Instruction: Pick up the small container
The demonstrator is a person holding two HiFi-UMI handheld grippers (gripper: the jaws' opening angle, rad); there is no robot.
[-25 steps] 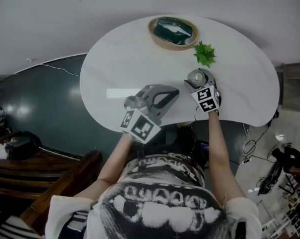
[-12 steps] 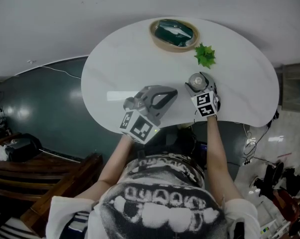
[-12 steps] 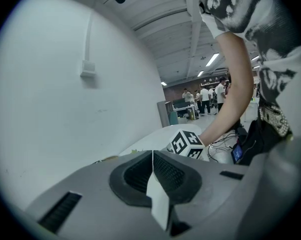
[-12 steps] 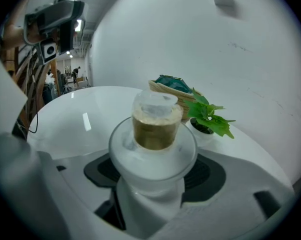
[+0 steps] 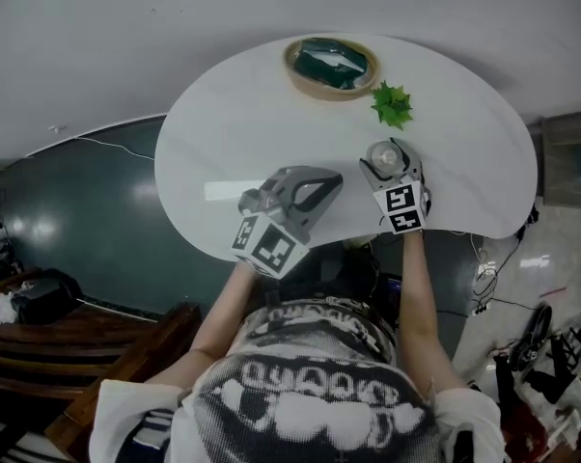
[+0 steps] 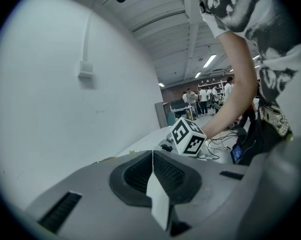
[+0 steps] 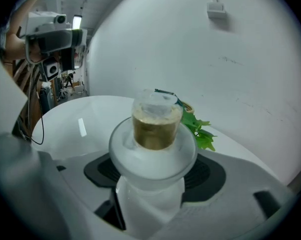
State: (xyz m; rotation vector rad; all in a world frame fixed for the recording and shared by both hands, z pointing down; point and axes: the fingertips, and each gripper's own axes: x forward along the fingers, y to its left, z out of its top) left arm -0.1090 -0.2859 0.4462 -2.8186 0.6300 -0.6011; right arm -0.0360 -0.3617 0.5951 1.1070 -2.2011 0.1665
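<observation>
The small container (image 7: pixel 155 121) is a clear jar with brownish contents, a wide translucent collar and a white lower part. My right gripper (image 7: pixel 151 186) is shut on that white lower part. In the head view the small container (image 5: pixel 382 154) shows at the tip of the right gripper (image 5: pixel 388 165), over the right part of the white table (image 5: pixel 233 123). I cannot tell whether it touches the tabletop. My left gripper (image 5: pixel 319 183) hovers near the table's front edge, left of the right one. In its own view the left gripper (image 6: pixel 153 176) is shut with nothing in it.
A round bowl (image 5: pixel 331 64) holding something dark green stands at the table's far edge, and a green leafy sprig (image 5: pixel 392 104) lies just beyond the container. The sprig (image 7: pixel 198 129) also shows behind the jar. The right gripper's marker cube (image 6: pixel 188 138) is in the left gripper view.
The right gripper, with the container in it, has shifted slightly toward the table's near edge. The left gripper has stayed where it was.
</observation>
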